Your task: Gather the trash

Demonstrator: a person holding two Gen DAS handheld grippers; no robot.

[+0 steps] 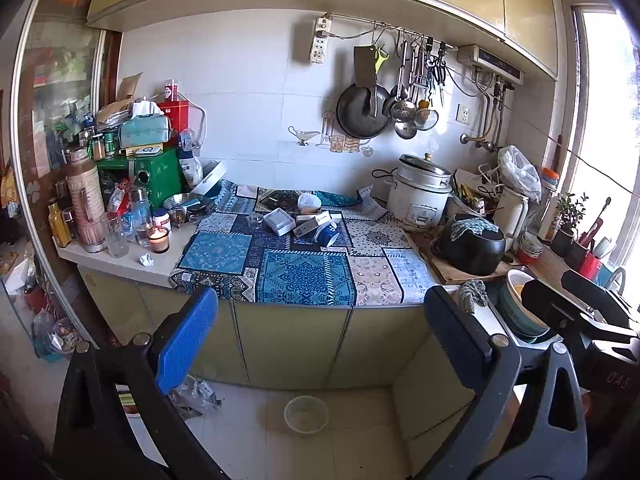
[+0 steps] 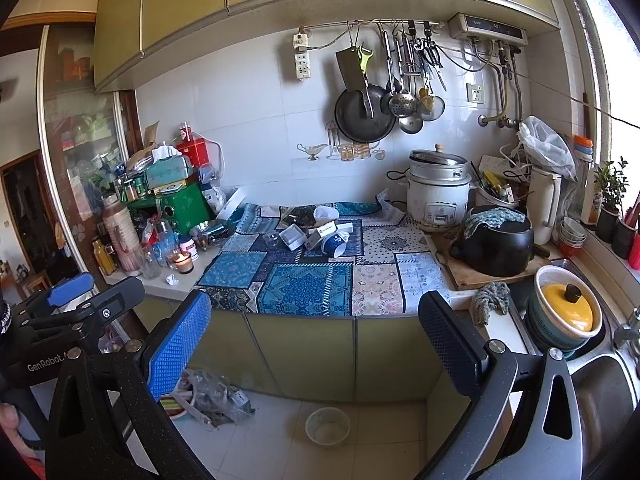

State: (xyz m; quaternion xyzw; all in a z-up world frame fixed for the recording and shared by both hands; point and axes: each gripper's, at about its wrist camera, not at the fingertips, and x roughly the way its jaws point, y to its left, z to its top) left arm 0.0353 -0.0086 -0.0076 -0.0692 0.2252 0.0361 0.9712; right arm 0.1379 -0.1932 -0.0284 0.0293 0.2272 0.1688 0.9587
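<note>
Both grippers are held back from a kitchen counter, well short of it. My left gripper (image 1: 320, 336) is open and empty. My right gripper (image 2: 316, 340) is open and empty. Trash lies on the patterned blue cloth (image 1: 304, 276): small white boxes (image 1: 280, 222), a blue-and-white cup on its side (image 1: 328, 235), a crumpled white wad (image 1: 309, 201). A small paper ball (image 1: 147, 259) lies on the bare counter at the left, also in the right wrist view (image 2: 172, 279). A clear plastic bowl (image 1: 306, 414) sits on the floor, beside crumpled plastic bags (image 2: 216, 396).
A lit candle (image 1: 159, 239), glasses and bottles crowd the counter's left end. A rice cooker (image 1: 420, 192) and a black pot (image 1: 470, 244) on a board stand at the right. The sink (image 2: 600, 384) holds a bowl with a yellow lid (image 2: 568, 308). Pans hang on the wall.
</note>
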